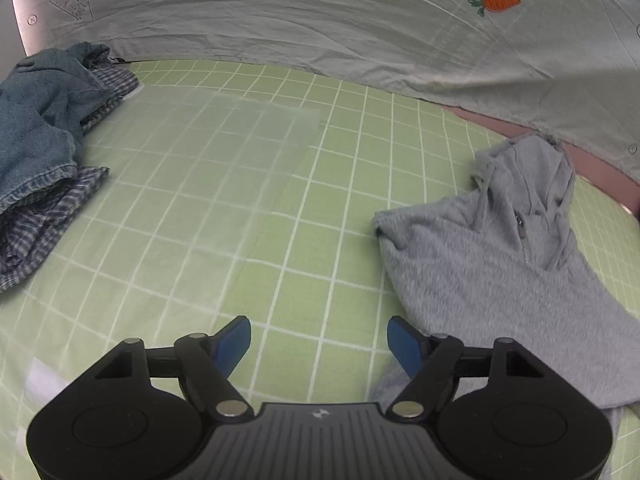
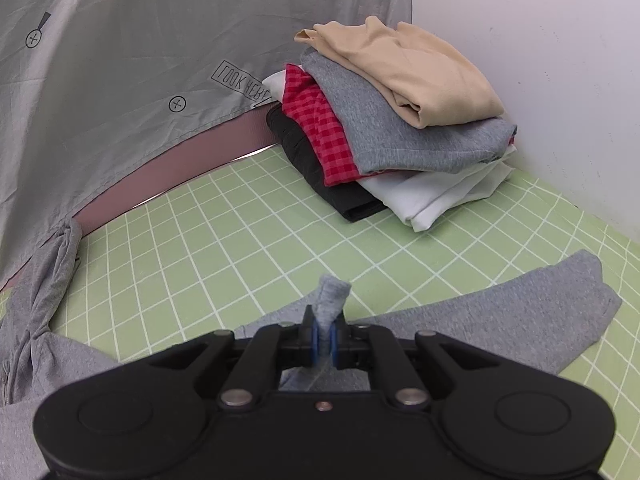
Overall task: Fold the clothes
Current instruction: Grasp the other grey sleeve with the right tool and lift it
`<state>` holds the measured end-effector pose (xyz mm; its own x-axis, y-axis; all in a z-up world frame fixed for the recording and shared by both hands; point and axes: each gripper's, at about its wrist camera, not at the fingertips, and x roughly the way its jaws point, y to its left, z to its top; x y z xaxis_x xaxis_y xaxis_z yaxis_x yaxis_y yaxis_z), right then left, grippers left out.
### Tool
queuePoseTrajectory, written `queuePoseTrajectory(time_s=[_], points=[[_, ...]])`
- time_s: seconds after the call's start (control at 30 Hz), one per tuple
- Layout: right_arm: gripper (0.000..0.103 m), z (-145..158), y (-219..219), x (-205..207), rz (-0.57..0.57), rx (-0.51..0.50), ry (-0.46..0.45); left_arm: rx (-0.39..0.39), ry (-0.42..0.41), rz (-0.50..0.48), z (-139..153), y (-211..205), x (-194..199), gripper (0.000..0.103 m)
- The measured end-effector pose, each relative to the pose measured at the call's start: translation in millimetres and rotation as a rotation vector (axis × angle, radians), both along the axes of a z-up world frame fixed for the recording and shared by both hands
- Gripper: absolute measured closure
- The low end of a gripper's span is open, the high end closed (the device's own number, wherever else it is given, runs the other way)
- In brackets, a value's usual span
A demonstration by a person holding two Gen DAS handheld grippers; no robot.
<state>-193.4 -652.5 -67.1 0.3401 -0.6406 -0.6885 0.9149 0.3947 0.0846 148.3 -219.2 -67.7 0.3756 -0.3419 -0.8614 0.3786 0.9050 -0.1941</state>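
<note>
1. Lying spread on the green grid sheet point(image 1: 304, 184), the grey hoodie point(image 1: 500, 264) is the item in work; its hood point(image 1: 528, 168) points toward the hanging grey cloth, and its zip shows below the hood.
2. Sleeve of the hoodie point(image 2: 528, 312): stretched flat across the sheet, seen from the right wrist, on the near side of the folded stack.
3. Right gripper point(image 2: 325, 340): blue pads pressed together on a pinch of the hoodie's grey fabric, a tuft of which stands up between the jaws.
4. Left gripper point(image 1: 319, 344): blue pads wide apart, holding nothing, above bare sheet just beside the hoodie's lower edge; the pad nearer the hoodie overlaps its fabric in the left wrist view, contact not determinable.
5. Folded stack point(image 2: 400, 120): beyond the hoodie, by the white wall point(image 2: 540, 60); beige on top, then grey, red check, white, black at the base.
6. Unfolded heap point(image 1: 44, 140): denim and blue check pieces, well apart from the hoodie, on the sheet's far side.
7. Hanging grey cloth point(image 1: 280, 20): behind the hoodie, printed with a carrot point(image 1: 498, 2) and cross marks.
</note>
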Motion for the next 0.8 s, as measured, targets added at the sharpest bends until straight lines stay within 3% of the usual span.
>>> queuePoseTrajectory(time_s=[0.17,0.3,0.37,0.4,0.43,0.63,0.8], points=[[0.097,-8,-3,3,-0.015,0.018,0.012,-0.194,0.141,0.056,-29,-9,38,0.037],[0.096,-15,-8,-2,-0.062,0.056,-0.015,-0.238,0.164,0.054,-43,-22,58,0.046],[0.096,-18,-9,-2,-0.069,0.061,-0.009,-0.253,0.173,0.036,-45,-30,66,0.063],[0.096,-19,-9,-2,-0.070,0.062,-0.004,-0.260,0.180,0.028,-46,-34,70,0.080],[0.096,-20,-9,-1,-0.070,0.064,0.001,-0.267,0.181,0.023,-46,-37,73,0.090],[0.097,-25,-10,-4,-0.077,0.073,0.002,-0.337,0.099,0.041,-27,-44,94,0.094],[0.096,-28,-11,-3,-0.064,0.068,0.033,-0.259,0.024,0.091,-23,-47,114,0.097]])
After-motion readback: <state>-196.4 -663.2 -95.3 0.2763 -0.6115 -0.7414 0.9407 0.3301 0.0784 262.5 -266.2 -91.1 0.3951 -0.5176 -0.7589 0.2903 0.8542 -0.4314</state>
